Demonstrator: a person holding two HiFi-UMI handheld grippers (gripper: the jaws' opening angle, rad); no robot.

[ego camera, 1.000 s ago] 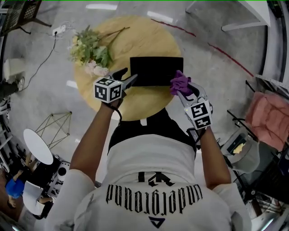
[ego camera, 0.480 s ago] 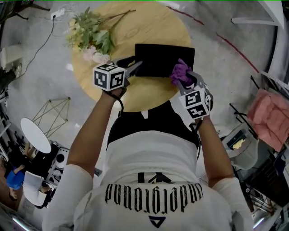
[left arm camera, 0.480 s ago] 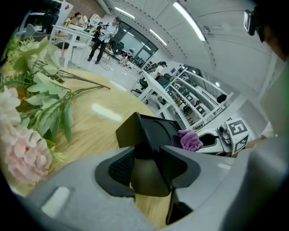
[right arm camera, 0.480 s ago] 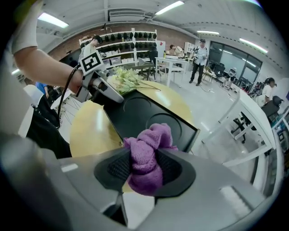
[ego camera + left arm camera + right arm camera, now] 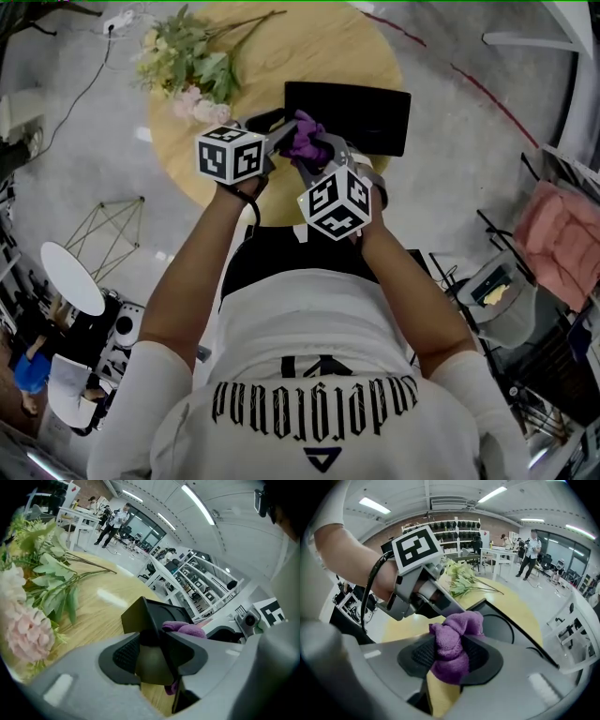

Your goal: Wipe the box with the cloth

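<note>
- The box (image 5: pixel 361 112) lies on the table (image 5: pixel 309 47), its long side running left to right.
- My left gripper (image 5: pixel 275 128) has just been closing and now clamps the box's left corner.
- My right gripper (image 5: pixel 309 148) pinches the cloth (image 5: pixel 302 132) there; the box stretches away rightward.

Tabletop (image 5: pixel 319 42): round, light wood, grain visible. Two items lie on it.

Item one: box (image 5: pixel 361 112), black, flat and rectangular. It sits on the near right part, long side running left to right, with its right end at the rim. Whether its near left corner rests on the wood cannot be told.

Item two: flowers (image 5: pixel 192 70), a bunch of pale pink and cream blooms with green leaves. It sits on the left part, blooms at the left rim, thin stems pointing toward the far middle.

Box and flowers lie apart, bare wood between them.
</note>
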